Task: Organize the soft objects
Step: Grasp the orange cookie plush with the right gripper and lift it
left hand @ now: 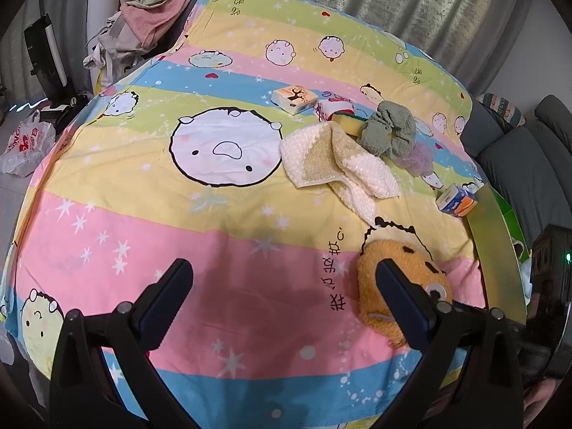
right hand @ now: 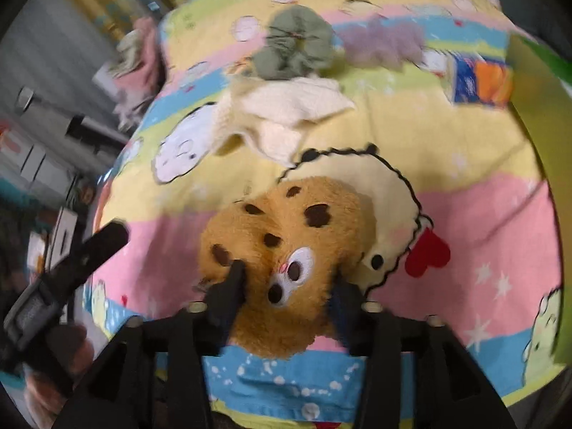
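My right gripper (right hand: 286, 282) has its two black fingers pressed into the sides of the round, fuzzy orange-brown plush toy with dark chips and embroidered eyes (right hand: 286, 250), so I judge it closed on the toy, the pile bulging up between the fingers. The toy lies on the striped cartoon-print bedsheet (right hand: 482, 214), at the near edge of the bed, directly ahead of this gripper and close in under its camera. It is roughly disc-shaped; its longer spread seems to run away from me and slightly left, along the line of my fingers, so I am squeezing across its narrower width.

My left gripper (left hand: 282, 282) hangs with its fingers spread wide over bare pink sheet, holding nothing. From it, the toy (left hand: 400, 286) lies to the right, partly hidden behind the right-hand finger. So the right hand is plainly the nearer one, and the next lift belongs to it.

Farther up the bed, well apart from the toy, lie the cream and tan knitted cloth (left hand: 336, 157), the grey-green ruffled scrunchie (left hand: 388, 128) and the lilac fluffy piece (left hand: 422, 159) just beside it. The right view is blurred, so I cannot tell whether the toy has left the sheet.
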A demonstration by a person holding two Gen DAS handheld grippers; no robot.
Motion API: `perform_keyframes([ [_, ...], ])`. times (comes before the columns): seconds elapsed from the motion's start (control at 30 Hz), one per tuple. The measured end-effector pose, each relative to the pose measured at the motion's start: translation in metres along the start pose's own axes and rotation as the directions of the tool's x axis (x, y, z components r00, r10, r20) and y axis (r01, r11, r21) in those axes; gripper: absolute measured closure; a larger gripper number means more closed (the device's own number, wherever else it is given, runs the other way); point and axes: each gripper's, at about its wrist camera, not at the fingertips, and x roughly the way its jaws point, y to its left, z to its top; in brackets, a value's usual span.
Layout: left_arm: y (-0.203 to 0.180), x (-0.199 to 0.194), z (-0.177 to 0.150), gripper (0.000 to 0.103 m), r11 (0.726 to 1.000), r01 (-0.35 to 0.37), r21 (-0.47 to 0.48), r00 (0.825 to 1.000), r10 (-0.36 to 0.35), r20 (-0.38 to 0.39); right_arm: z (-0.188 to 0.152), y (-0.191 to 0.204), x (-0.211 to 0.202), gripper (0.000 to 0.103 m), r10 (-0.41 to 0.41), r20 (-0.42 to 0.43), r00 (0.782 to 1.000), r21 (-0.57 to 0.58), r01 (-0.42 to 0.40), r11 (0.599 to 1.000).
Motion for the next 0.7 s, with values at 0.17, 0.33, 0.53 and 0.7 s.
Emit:
perform_keyframes([
  [0.17,-0.004,0.004,-0.005,0.001,1.000,0.018,0.002,1.000,-0.018,-0.022,0.007,-0.001,-0.018,0.023,-0.042,0.072,0.997,0.033,0.040,0.999],
  [0.33,-0.023,0.016,-0.014,0.002,0.996,0.085,0.008,0.993,-0.084,-0.079,0.008,-0.017,-0.045,0.022,-0.008,0.146,0.989,0.104,-0.007,0.995],
  [0.53,-0.052,0.033,-0.029,0.014,0.982,0.186,0.040,0.972,-0.178,-0.153,0.005,-0.027,-0.037,0.023,0.084,0.097,0.992,0.145,-0.097,0.985],
  [0.7,-0.064,0.048,-0.036,0.042,0.970,0.241,0.014,0.951,-0.234,-0.203,0.007,-0.018,-0.017,0.041,0.094,0.045,0.995,0.117,-0.099,0.988],
])
